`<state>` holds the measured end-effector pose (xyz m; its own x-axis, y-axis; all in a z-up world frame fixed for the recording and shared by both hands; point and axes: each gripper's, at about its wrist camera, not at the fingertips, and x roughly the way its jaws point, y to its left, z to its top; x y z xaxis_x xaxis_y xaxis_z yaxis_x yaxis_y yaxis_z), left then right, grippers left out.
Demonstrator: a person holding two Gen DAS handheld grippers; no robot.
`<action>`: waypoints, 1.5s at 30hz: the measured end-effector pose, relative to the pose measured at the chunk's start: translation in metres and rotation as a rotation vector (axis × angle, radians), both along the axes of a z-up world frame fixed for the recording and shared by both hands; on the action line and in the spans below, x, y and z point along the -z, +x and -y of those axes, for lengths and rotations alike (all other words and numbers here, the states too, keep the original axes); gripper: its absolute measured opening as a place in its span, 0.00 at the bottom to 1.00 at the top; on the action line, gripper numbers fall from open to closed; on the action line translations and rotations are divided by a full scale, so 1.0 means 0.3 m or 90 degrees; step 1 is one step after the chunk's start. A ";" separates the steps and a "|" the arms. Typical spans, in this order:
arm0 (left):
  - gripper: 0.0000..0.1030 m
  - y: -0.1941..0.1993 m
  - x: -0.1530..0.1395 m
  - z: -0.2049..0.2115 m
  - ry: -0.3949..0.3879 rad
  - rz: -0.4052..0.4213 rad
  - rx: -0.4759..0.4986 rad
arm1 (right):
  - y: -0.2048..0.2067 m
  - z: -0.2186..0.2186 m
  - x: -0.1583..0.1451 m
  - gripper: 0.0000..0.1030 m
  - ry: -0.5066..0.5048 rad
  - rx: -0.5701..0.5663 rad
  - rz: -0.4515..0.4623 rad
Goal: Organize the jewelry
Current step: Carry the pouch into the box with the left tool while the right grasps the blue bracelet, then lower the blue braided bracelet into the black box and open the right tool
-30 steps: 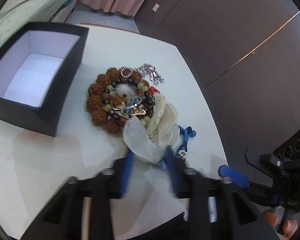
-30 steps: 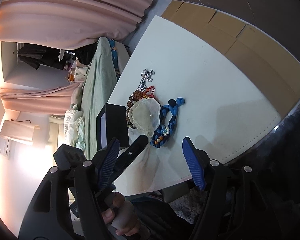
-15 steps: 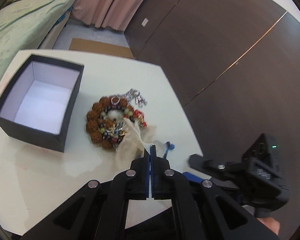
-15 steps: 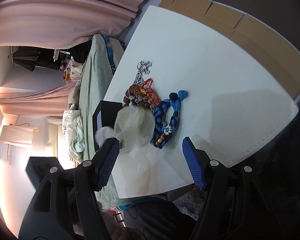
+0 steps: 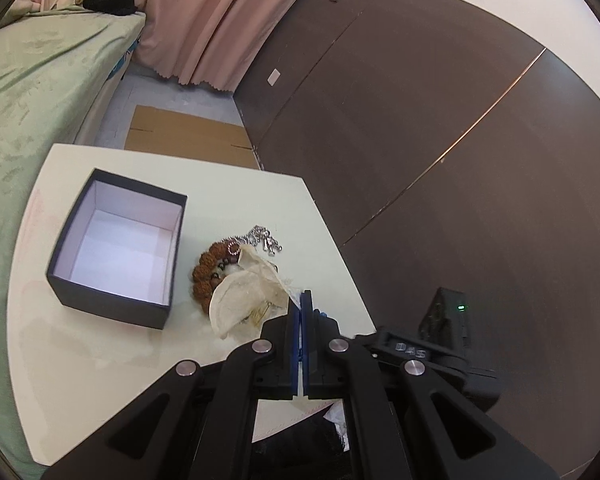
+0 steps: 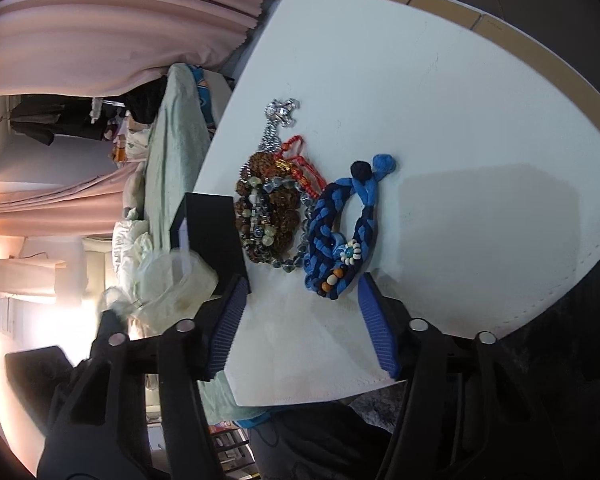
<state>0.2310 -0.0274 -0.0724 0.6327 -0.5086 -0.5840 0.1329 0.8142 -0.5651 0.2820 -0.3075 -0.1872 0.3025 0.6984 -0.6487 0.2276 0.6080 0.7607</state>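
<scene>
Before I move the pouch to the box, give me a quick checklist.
1. Left tongs shut on the sheer cream fabric pouch: ok.
2. Pouch lifted off the bead pile: ok, seen raised in the right view.
3. Black cardboard box with white lining open, nothing visible inside: ok.
4. Right tongs open, holding nothing; they have just been closing: ok.
5. Blue braided cord bracelet lies just ahead of the right tongs, untouched: ok.
6. Pouch free of snagged beads: cannot tell.

One black box. One sheer pouch. One blue braided band. One brown seed-bead bracelet. One silver chain. One red cord. Smaller bead strands overlap, too tangled to count.
</scene>
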 end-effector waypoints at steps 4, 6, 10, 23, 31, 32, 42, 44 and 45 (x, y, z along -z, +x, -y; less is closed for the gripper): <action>0.00 -0.025 -0.035 -0.039 -0.002 0.013 -0.007 | 0.013 0.000 0.026 0.46 -0.018 0.021 -0.024; 0.00 -0.036 -0.052 -0.065 -0.002 0.020 -0.012 | 0.023 0.000 0.036 0.33 -0.022 0.030 -0.032; 0.00 -0.047 -0.078 -0.108 0.002 0.031 -0.022 | 0.026 -0.010 0.040 0.10 -0.032 0.039 -0.022; 0.00 -0.008 -0.091 -0.254 0.035 0.041 -0.063 | -0.021 -0.086 -0.112 0.09 0.005 0.015 0.128; 0.64 0.049 -0.033 -0.348 0.031 0.006 -0.134 | -0.024 -0.164 -0.184 0.09 0.027 -0.019 0.197; 0.65 0.032 -0.038 -0.365 0.022 0.025 -0.143 | -0.021 -0.174 -0.193 0.09 0.030 -0.025 0.205; 0.83 -0.046 -0.013 -0.456 0.032 0.008 -0.174 | 0.011 -0.347 -0.279 0.09 0.019 -0.114 0.269; 0.87 -0.064 -0.008 -0.464 0.039 0.003 -0.177 | 0.022 -0.402 -0.291 0.09 0.015 -0.137 0.272; 0.91 -0.069 -0.008 -0.467 0.045 0.003 -0.179 | 0.031 -0.428 -0.300 0.09 0.007 -0.147 0.278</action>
<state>0.2102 0.1126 -0.0701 0.7453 -0.2716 -0.6089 -0.1010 0.8568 -0.5057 0.2913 -0.1790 -0.0973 0.3809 0.7856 -0.4877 -0.2530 0.5958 0.7622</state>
